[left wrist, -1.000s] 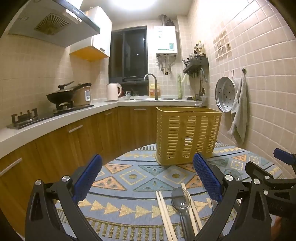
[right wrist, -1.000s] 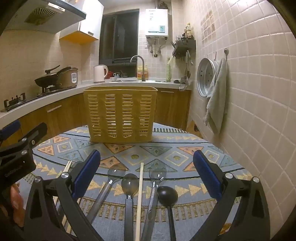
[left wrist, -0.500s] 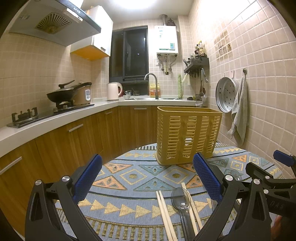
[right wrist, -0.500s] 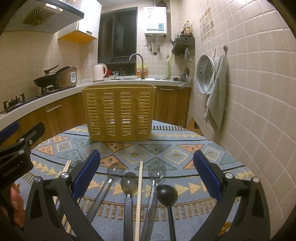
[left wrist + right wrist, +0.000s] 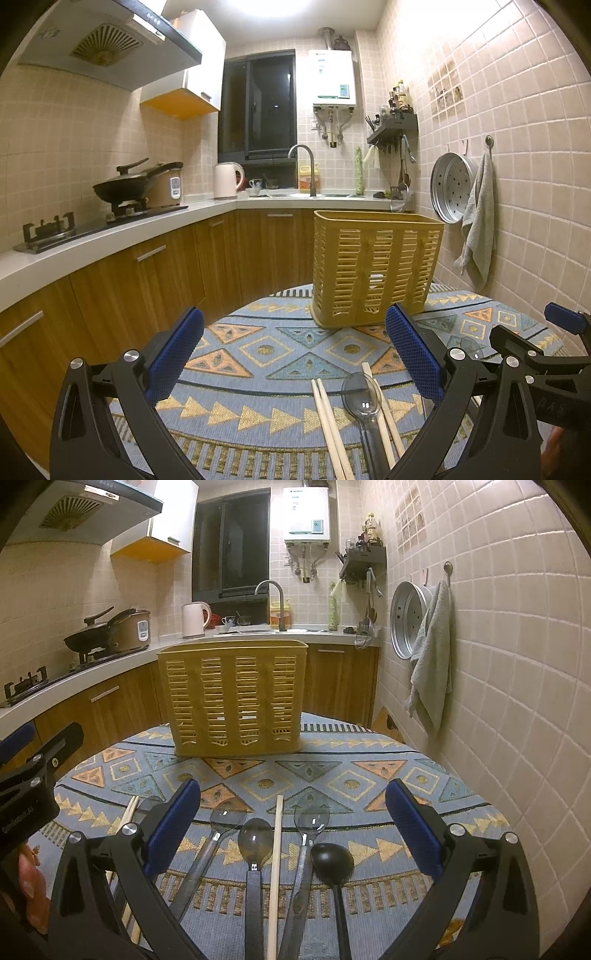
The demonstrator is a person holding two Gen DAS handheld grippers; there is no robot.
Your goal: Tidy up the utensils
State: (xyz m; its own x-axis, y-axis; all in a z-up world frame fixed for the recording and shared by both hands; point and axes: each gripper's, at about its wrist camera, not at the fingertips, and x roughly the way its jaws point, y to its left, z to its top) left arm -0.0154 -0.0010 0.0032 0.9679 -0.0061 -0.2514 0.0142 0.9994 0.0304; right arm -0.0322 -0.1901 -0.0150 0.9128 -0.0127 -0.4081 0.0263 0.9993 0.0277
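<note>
Almost nothing has changed over the last second: the right wrist view's yellow slotted basket (image 5: 232, 698) sits a touch higher in frame, so that gripper has tipped or eased slightly; left view same as before. Nothing picked up yet, so the task looks to be at its very start.

Left gripper (image 5: 295, 362) spread wide, holding nothing. Right gripper (image 5: 293, 834) also spread wide, empty, hovering over the utensil row.

Utensils lie flat on the patterned tablecloth (image 5: 369, 771), lower centre of the right view: a clear spoon (image 5: 223, 818), a clear spoon with a dark handle (image 5: 255, 836), a single chopstick (image 5: 275, 867), another clear spoon (image 5: 312, 814), a black ladle-style spoon (image 5: 331, 856). Bottom centre of left view: a chopstick pair (image 5: 327, 424) and a clear spoon (image 5: 361, 395) lying over more sticks.

Basket upright at the far side of the table, top open; contents hard to tell.

Room: utensils packed close, handles nearly touching, so side clearance for a finger is slim. Tiled wall (image 5: 517, 701) close on frame right, hanging towel (image 5: 432, 657) there. The two grippers are near each other; collision risk if both reach in.
</note>
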